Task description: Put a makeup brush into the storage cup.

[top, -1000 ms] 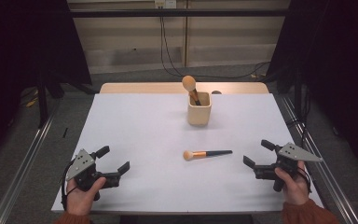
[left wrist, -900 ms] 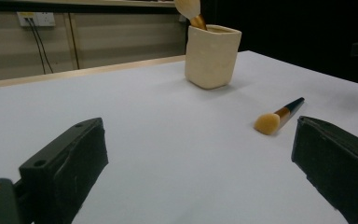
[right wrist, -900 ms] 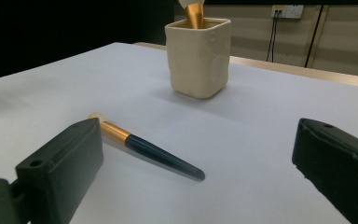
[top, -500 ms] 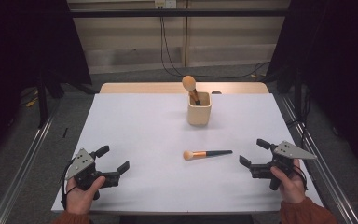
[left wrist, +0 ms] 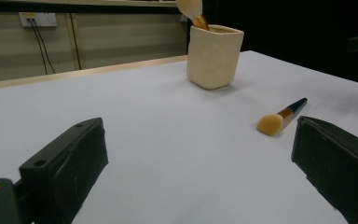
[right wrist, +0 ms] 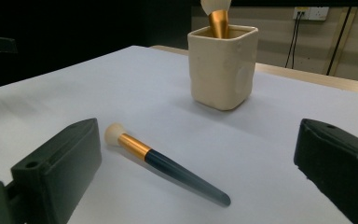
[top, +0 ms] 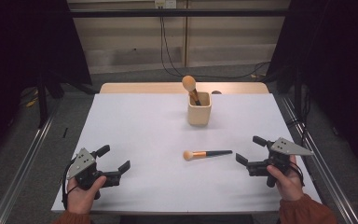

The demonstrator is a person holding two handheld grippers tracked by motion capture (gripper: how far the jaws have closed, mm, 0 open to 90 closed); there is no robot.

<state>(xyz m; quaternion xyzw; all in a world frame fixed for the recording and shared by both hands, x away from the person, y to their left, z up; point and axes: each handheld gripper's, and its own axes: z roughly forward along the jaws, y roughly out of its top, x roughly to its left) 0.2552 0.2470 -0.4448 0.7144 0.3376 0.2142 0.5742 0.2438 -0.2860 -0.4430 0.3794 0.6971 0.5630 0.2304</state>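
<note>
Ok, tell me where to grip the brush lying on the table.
Take the loose brush by its dark handle, near the gold ferrule. The right gripper is nearest and open; come from above with jaws across the handle, since it lies flat with bristles pointing left.

High view looks down; gripper views skim low (sharing the cup [top: 199,109]).

No lettering, label, brand mark or number can be read anywhere on the table or on the things that lie and stand upon it.
</note>
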